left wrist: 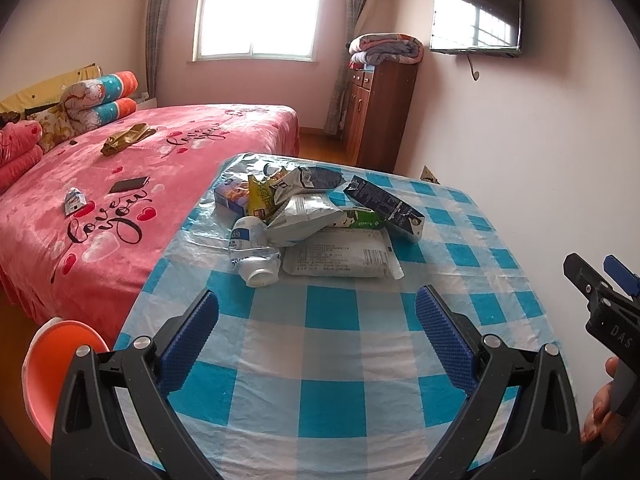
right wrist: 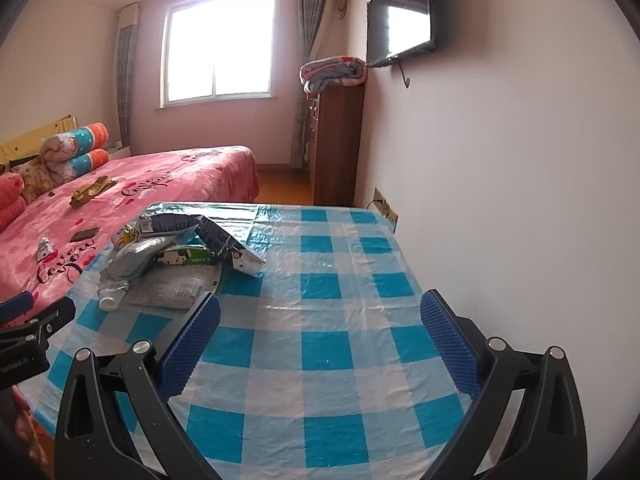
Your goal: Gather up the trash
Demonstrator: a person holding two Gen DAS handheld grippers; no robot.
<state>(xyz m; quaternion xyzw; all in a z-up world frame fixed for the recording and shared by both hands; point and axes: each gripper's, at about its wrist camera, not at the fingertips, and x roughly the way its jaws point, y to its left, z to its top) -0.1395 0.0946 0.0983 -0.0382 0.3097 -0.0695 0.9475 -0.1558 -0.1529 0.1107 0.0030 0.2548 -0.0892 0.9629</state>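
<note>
The near half of the table [left wrist: 320,360] is bare — free passage. Farther on, the trash pile [left wrist: 316,220] blocks the left side; the right side beside the wall [right wrist: 520,200] is clear.

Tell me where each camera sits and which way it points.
Left wrist: on the left gripper, jaws open, facing the trash pile on the checked table; the right gripper and a hand show at right.
Right wrist: on the right gripper, jaws open, facing bare tablecloth and the wall; the left gripper shows at left.
Shared: table, trash, pink bed, window, TV.
</note>
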